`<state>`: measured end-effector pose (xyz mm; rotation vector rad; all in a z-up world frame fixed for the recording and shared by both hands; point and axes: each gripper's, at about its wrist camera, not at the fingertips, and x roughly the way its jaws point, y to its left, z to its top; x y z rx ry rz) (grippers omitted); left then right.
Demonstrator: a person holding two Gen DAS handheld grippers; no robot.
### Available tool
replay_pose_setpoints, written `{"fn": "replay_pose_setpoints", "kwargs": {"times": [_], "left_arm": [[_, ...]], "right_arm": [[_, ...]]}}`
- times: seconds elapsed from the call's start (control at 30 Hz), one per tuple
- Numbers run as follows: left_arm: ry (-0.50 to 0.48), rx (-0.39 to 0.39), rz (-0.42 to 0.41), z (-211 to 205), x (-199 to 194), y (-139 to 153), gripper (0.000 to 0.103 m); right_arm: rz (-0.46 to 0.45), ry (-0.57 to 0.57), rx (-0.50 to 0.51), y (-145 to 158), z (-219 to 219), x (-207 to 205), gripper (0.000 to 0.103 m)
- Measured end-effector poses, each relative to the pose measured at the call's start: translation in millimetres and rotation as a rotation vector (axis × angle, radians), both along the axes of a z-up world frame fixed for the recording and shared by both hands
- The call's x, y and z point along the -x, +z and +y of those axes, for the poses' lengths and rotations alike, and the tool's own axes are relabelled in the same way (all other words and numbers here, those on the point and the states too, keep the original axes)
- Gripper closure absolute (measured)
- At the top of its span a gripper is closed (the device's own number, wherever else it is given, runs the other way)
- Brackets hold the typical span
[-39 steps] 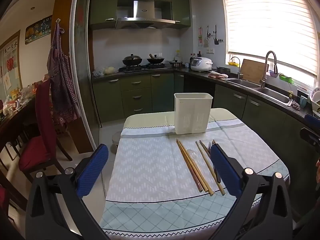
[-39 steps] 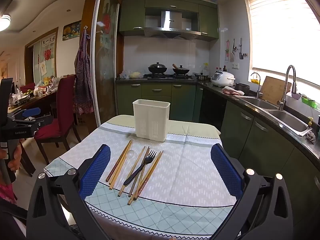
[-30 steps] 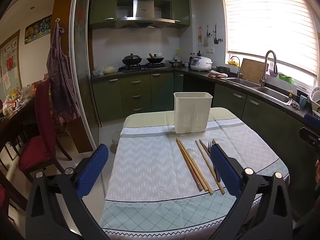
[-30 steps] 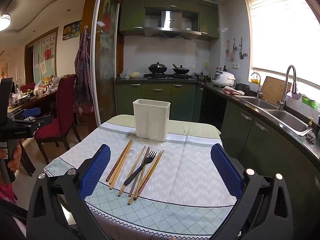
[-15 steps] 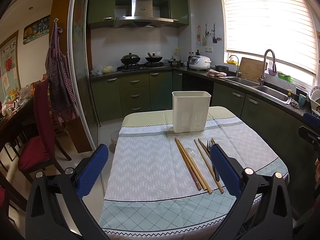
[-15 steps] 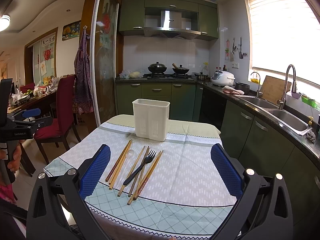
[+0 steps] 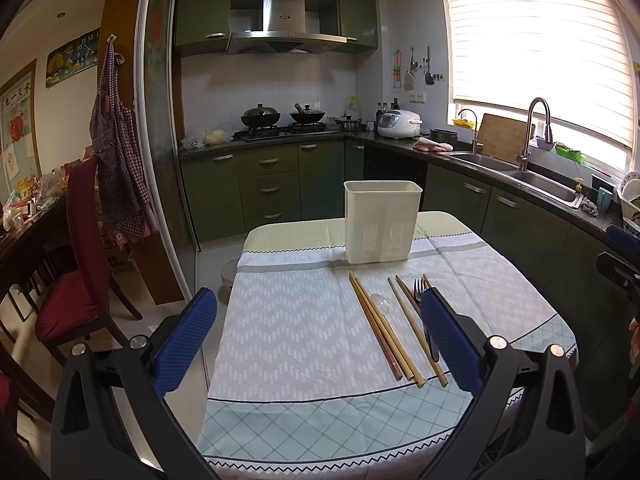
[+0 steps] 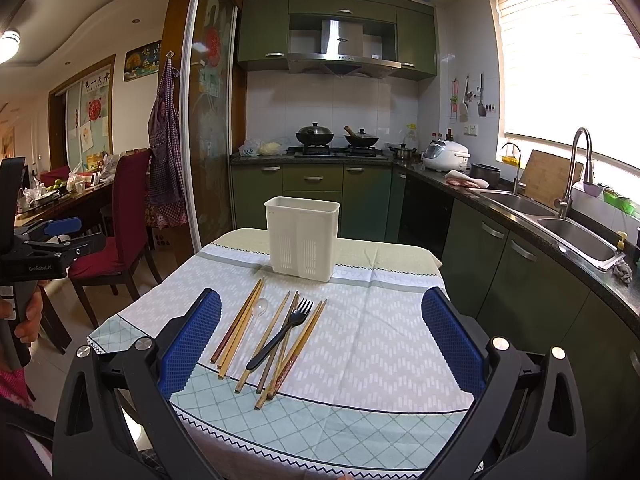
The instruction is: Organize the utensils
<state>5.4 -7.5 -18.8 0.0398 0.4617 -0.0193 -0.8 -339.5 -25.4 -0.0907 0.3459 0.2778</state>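
Chopsticks (image 8: 240, 326), a fork (image 8: 282, 334) and a clear spoon (image 8: 258, 312) lie beyond both wide-open, empty grippers (image 7: 318, 338) (image 8: 320, 346), near the white holder (image 8: 302, 238).

The left gripper (image 7: 316, 332) is held level with its blue-padded jaws spread wide and nothing between them. The right gripper (image 8: 320, 336) is likewise wide apart and empty. A hand (image 8: 24, 316) grips the left gripper's handle.

In the left wrist view the right blue pad (image 7: 448, 340) covers most of the black fork (image 7: 419, 286); the clear spoon (image 7: 380, 304) barely shows; caddy (image 7: 382, 220) inside is hidden.
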Motion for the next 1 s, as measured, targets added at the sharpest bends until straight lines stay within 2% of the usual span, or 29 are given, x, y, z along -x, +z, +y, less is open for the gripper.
{"fn": "replay_pose_setpoints", "kwargs": {"times": [1.0], "left_arm": [[0.008, -0.006, 0.005, 0.2, -0.8, -2.2, 0.006]], "right_arm": [[0.003, 0.000, 0.000, 0.0, 0.2, -0.3, 0.004]]}}
